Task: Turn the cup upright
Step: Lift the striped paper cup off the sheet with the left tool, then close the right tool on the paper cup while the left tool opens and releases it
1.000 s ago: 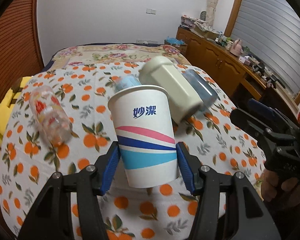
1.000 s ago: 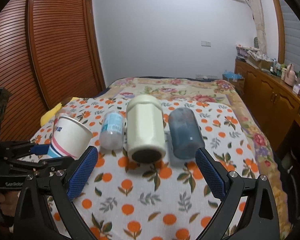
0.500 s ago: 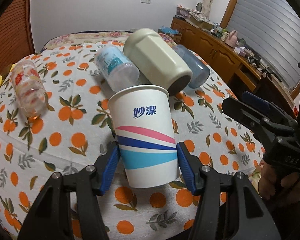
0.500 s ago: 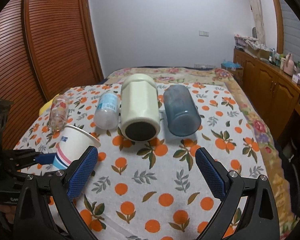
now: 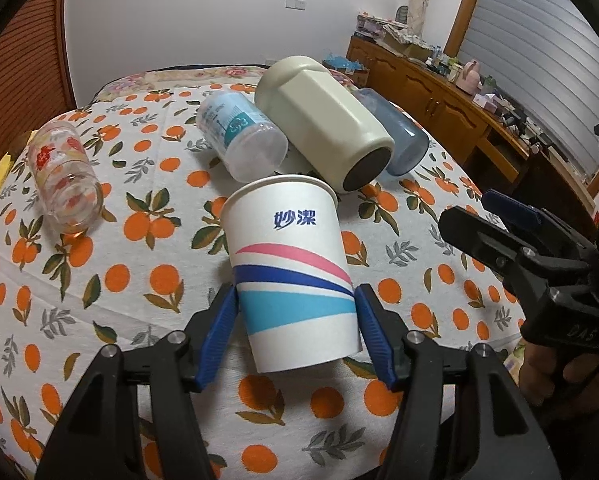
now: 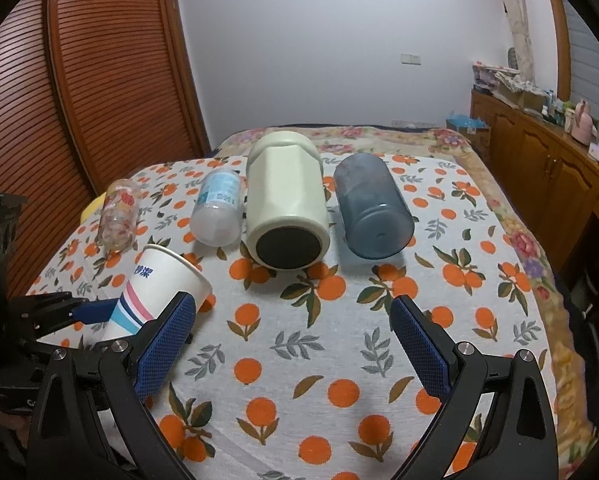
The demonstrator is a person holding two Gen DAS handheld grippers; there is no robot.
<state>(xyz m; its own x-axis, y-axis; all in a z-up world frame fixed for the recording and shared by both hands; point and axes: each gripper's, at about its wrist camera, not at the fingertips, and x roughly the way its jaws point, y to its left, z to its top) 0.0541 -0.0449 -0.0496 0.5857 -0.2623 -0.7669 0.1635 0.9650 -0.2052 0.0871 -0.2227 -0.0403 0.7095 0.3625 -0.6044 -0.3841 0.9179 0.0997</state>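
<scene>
Paper cup [image 5: 291, 268] is held mouth-up, a bit tilted, by the left gripper [image 5: 295, 330] over the orange-print cloth [image 5: 147, 280]. It is not set down yet. The right gripper [image 6: 291, 344] is wide open and holds nothing.

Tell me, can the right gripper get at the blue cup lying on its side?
Probably yes. The right gripper is open and empty, and only bare cloth lies between it and the blue cup. The cream mug lies beside the cup, apart from it.
</scene>
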